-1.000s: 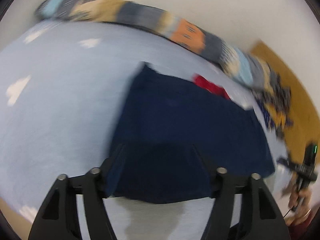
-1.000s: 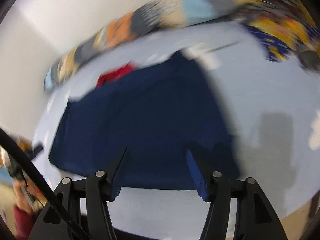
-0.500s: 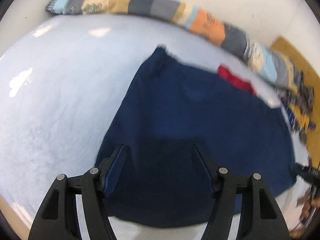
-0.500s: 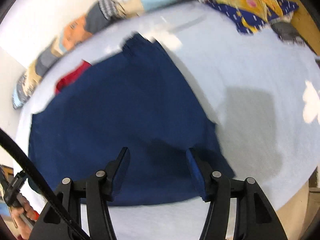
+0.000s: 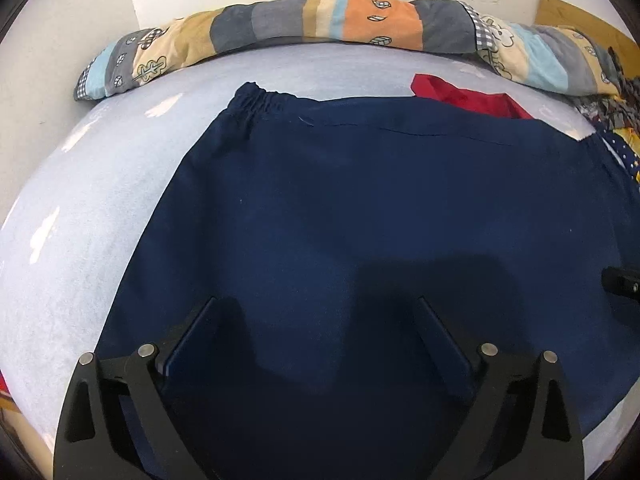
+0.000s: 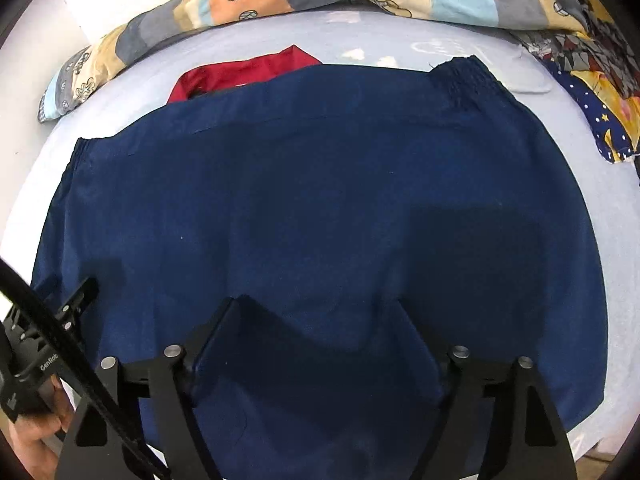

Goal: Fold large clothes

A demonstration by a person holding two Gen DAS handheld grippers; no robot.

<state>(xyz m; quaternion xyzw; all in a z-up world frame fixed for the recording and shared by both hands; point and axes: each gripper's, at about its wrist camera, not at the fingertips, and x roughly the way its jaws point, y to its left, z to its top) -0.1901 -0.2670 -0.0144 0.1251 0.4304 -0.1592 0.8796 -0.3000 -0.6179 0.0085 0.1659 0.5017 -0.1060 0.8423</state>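
Observation:
A large navy blue garment (image 5: 360, 220) with elastic gathered corners lies spread flat on a pale blue bed sheet (image 5: 80, 208); it also fills the right wrist view (image 6: 320, 208). My left gripper (image 5: 320, 312) is open and empty, hovering over the garment's near part. My right gripper (image 6: 316, 312) is open and empty over the near part too. The left gripper's body (image 6: 44, 340) shows at the right wrist view's left edge, and the right gripper's tip (image 5: 622, 282) at the left wrist view's right edge.
A red cloth (image 5: 468, 94) pokes out beyond the garment's far edge, also seen in the right wrist view (image 6: 248, 74). A patchwork quilt roll (image 5: 320, 20) runs along the wall. Patterned fabrics (image 6: 600, 92) lie at the far right.
Both grippers have moved forward over the garment, which now fills each view. The views have steadied. Both jaws stay open.

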